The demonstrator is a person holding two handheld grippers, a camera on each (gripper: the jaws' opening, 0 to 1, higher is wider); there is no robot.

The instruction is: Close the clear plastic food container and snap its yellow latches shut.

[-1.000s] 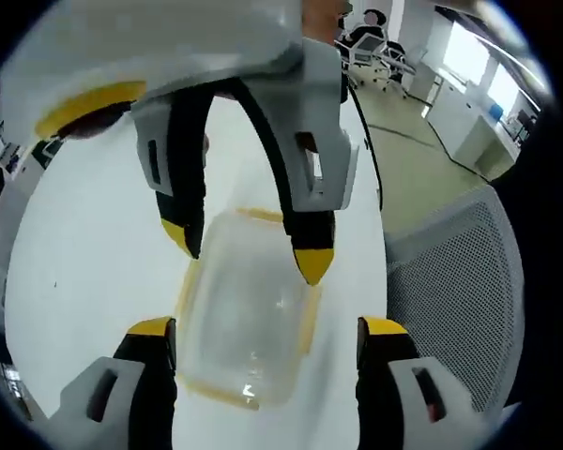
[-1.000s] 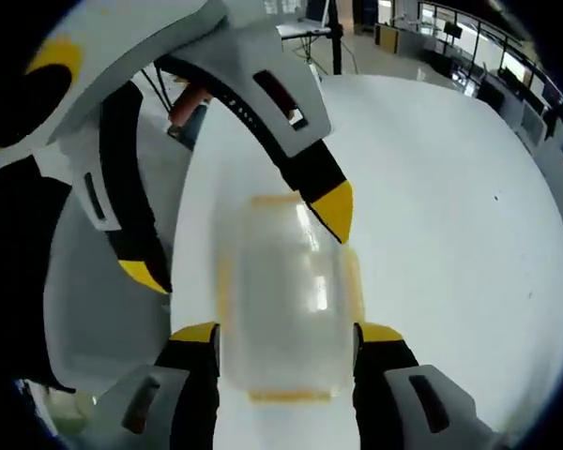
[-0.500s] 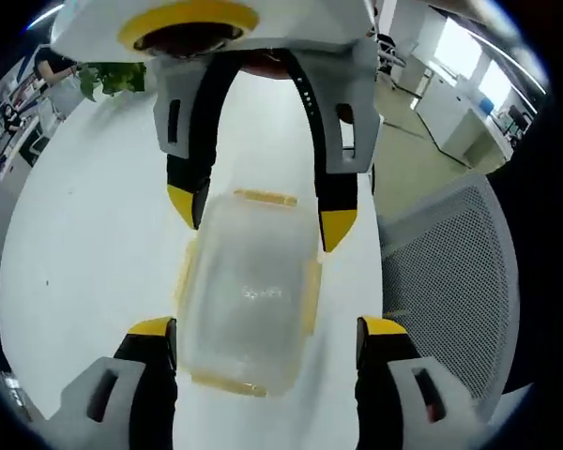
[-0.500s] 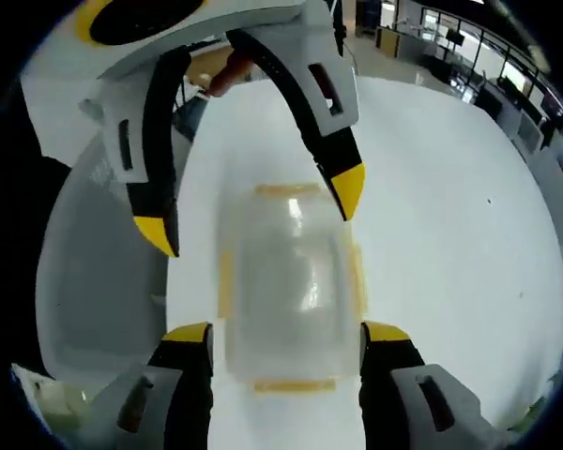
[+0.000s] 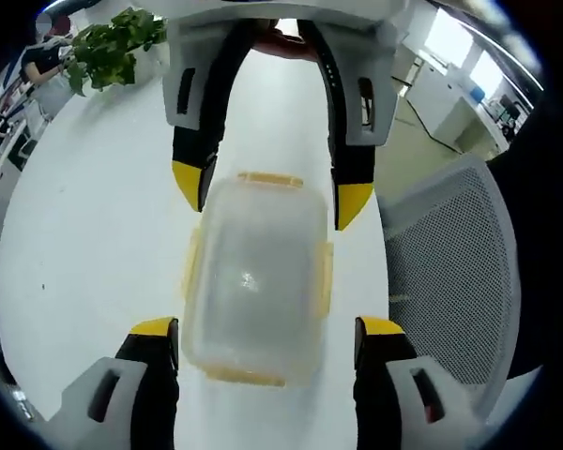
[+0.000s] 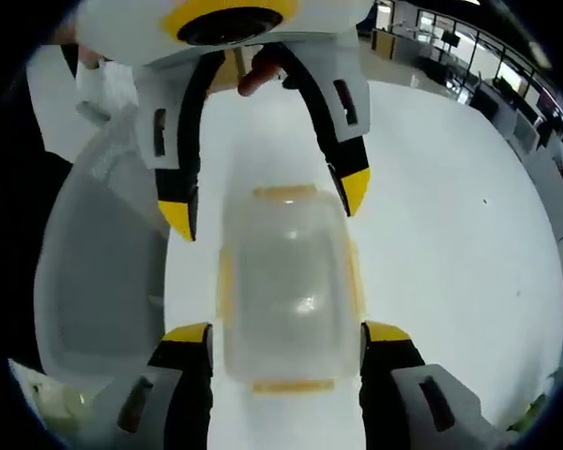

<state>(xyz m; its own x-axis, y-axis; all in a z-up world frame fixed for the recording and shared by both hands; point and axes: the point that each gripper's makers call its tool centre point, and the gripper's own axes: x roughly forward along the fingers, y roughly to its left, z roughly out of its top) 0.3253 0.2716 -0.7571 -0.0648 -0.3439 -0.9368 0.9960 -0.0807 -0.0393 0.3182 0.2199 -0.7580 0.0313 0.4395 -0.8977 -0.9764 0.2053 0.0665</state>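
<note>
The clear container (image 5: 255,281) lies lid-on, flat on the white table (image 5: 94,234), its yellow latches (image 5: 325,279) along all four sides, directly between my two grippers facing each other. My left gripper (image 5: 266,339) is spread wide, straddling one end; my right gripper (image 6: 288,345) is equally wide across the other. Neither grips anything. A mesh chair (image 5: 450,262) stands beside the table, a plant (image 5: 108,52) at its far edge.

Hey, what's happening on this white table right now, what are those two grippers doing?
A person holds two grippers facing each other over a clear plastic food container on a white table. The left gripper and right gripper both stand open, jaws straddling the container's opposite ends. The lid looks on, yellow latches line its edges; whether they are snapped is unclear.
</note>
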